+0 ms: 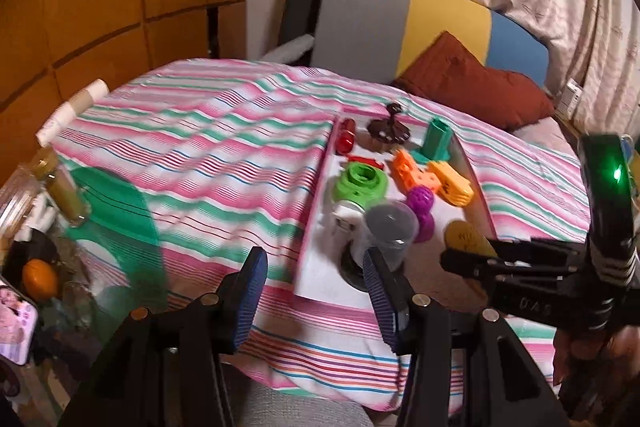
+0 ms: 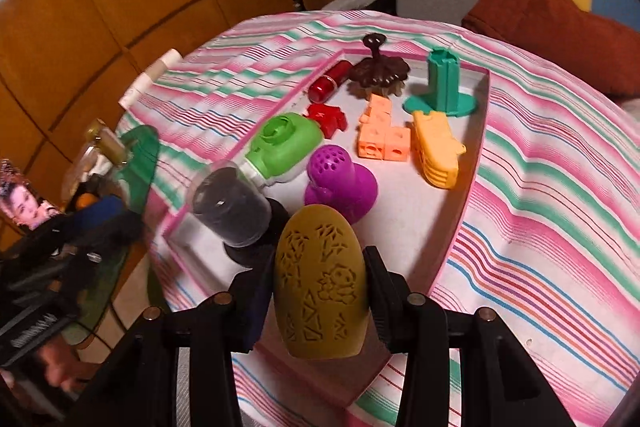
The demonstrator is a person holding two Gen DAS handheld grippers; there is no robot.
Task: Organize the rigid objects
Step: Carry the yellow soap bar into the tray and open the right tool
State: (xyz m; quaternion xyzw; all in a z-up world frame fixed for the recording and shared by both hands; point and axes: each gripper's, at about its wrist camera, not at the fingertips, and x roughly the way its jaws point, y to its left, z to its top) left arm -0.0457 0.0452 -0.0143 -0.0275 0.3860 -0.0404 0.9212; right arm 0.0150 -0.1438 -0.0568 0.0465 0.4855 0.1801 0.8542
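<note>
Toys crowding tray beyond gripped yellow egg.

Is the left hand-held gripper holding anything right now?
No. The left hand-held gripper is open and empty, its fingers spread above the striped cloth.

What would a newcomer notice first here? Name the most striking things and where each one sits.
First, the mustard-yellow embossed egg, clamped in the jaws of the right gripper above the near end of the white tray. Next, the bright toys in that tray: a purple perforated piece mid-tray, a lime-green part at its left edge. The left gripper hangs open over the striped cloth.
</note>
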